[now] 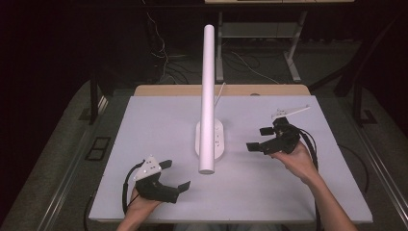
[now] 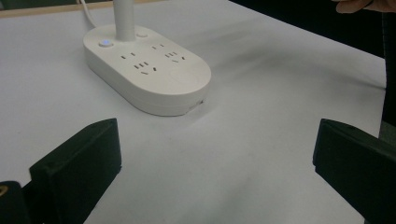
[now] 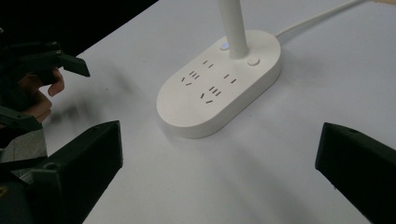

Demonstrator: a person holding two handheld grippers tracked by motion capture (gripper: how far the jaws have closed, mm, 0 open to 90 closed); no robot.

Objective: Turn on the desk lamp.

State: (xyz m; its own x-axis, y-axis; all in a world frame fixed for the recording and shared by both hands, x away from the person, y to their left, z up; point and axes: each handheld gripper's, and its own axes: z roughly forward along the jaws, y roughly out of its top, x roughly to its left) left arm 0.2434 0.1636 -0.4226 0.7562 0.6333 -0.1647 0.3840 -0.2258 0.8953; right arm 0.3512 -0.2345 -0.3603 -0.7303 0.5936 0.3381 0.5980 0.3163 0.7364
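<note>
White and oval, the lamp base [image 1: 210, 138] with sockets stands near the middle of the pale worktop [image 1: 154, 125], its tube [image 1: 208, 96] rising up. The left claw [image 1: 174, 175] near the front edge and the right claw [image 1: 257, 139] toward the right edge are both spread, holding nothing.

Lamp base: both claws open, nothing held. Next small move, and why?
Probably ease the right claw toward the lamp base, aiming at the round button beside the stem. It sits nearer the base than the left claw, and the base lies straight ahead between its open jaws.
</note>
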